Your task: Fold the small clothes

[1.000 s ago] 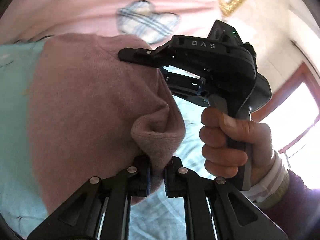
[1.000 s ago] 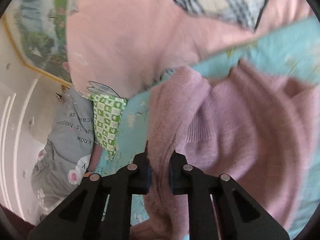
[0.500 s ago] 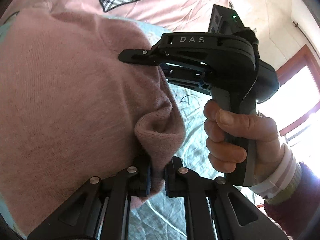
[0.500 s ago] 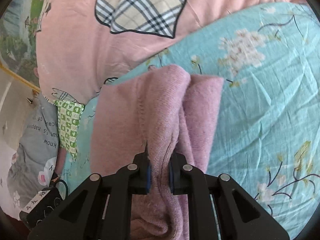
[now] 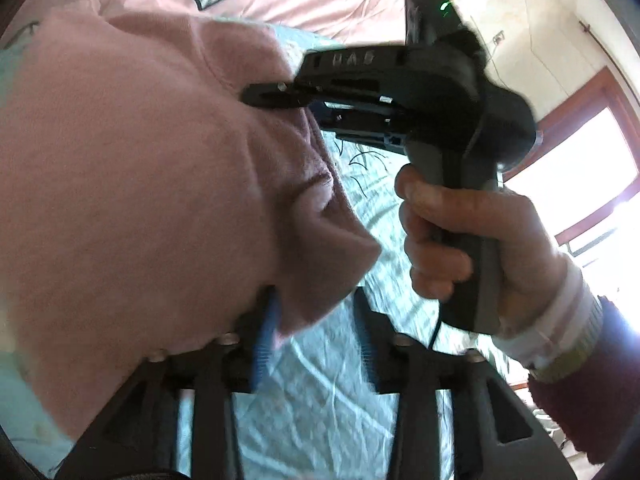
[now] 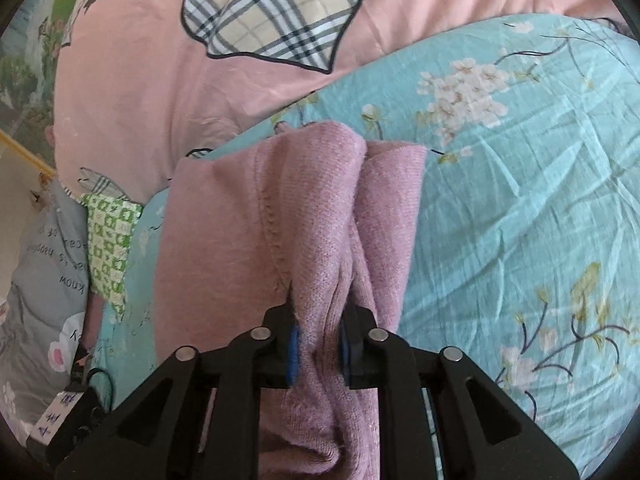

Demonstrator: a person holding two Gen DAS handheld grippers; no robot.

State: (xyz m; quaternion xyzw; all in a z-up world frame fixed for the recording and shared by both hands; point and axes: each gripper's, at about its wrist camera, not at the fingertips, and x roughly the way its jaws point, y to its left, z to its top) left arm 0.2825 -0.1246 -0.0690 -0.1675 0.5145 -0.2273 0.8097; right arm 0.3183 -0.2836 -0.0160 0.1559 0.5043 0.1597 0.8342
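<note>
Lay across a bed [image 6: 520,208] spread with a turquoise sheet printed with pale blossoms and dark twigs. Beyond it, at the far side, sat a pink quilt [image 6: 132,80] bearing a plaid heart patch [image 6: 276,12] outlined in black. At the left edge, bunched together: a grey cloth with printed lettering [image 6: 44,264] and a green-and-white checked piece [image 6: 110,248]. Farther left, hung a picture in a gold frame [image 6: 24,60] showing greenery, against a pale wall. From the left wrist view, showed a cream wall [image 5: 532,32], cracked in places, and at the right a window with a reddish-brown wooden frame [image 5: 576,104], blazing with daylight and washed out white.
</note>
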